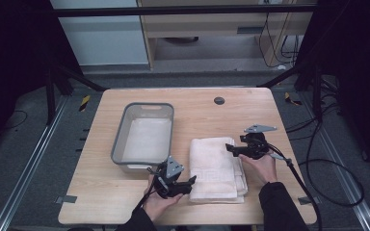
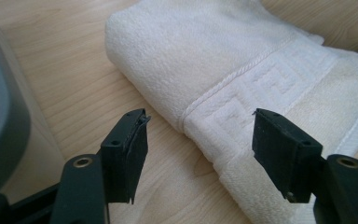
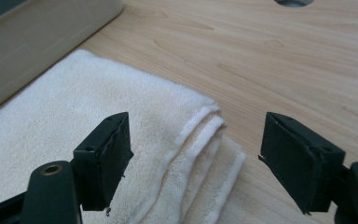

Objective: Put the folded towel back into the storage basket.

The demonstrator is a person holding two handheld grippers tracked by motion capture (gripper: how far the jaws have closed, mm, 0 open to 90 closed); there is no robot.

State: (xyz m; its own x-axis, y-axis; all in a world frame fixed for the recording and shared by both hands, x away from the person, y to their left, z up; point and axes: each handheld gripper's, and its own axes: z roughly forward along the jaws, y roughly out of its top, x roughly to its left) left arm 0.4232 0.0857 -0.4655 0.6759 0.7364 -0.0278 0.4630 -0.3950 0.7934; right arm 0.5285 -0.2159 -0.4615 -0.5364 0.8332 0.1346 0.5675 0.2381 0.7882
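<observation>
A folded white towel with a woven key-pattern band lies on the wooden table, right of a grey bin. My left gripper is open at the towel's near left edge; in its own view the towel lies between and beyond the spread jaws. My right gripper is open at the towel's far right corner. In its own view the layered corner of the towel sits between the jaws. Neither gripper holds anything.
A grey plastic bin, with nothing in it, stands left of the towel; its wall is close to my left gripper. A round cable hole sits at the table's far middle. Cables trail off the right side.
</observation>
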